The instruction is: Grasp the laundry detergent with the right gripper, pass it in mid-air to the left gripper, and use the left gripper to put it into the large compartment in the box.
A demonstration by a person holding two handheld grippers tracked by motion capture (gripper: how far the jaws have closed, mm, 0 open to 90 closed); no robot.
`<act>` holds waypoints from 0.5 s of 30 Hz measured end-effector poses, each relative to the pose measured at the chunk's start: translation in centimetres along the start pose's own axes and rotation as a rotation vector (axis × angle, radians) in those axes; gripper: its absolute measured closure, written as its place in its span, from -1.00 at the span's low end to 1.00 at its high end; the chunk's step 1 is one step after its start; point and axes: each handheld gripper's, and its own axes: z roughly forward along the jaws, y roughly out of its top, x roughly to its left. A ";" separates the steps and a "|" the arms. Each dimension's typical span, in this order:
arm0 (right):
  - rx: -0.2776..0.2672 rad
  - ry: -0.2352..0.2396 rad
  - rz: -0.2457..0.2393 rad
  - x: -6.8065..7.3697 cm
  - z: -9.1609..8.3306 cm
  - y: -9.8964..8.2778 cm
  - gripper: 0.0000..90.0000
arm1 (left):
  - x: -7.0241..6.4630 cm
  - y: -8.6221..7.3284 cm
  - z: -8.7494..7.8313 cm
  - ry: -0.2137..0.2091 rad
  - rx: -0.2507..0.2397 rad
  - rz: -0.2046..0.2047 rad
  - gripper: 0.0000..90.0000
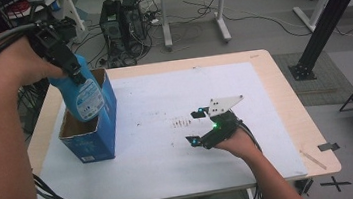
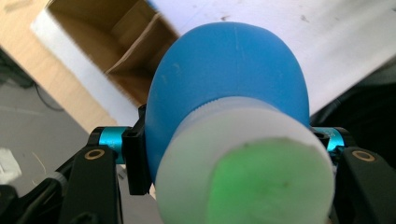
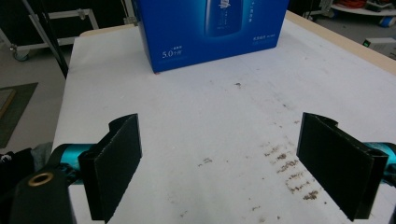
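A blue bottle (image 1: 82, 92) with a white cap (image 2: 243, 168) hangs upright, its lower end inside the open top of a blue cardboard box (image 1: 99, 138) at the table's left. My left gripper (image 1: 67, 64) is shut on the bottle near its neck, and the black pads (image 2: 135, 158) press its sides. The box's brown inside (image 2: 121, 46) lies below the bottle. My right gripper (image 1: 196, 126) rests low over the middle of the white sheet, jaws wide apart, nothing between the pads (image 3: 114, 163). It faces the box's printed blue side (image 3: 210, 28).
A white sheet (image 1: 172, 170) covers the wooden table (image 1: 316, 154), with brown smudges (image 1: 182, 123) near the middle. Beyond the far edge stand computer towers (image 1: 121, 30), cables and another desk. A black frame post (image 1: 326, 17) rises at the right.
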 end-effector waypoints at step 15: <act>0.014 -0.007 -0.004 0.1 0.6 -0.1 -0.71 | 2.8 -0.7 2.8 -0.013 0.028 -0.062 -0.16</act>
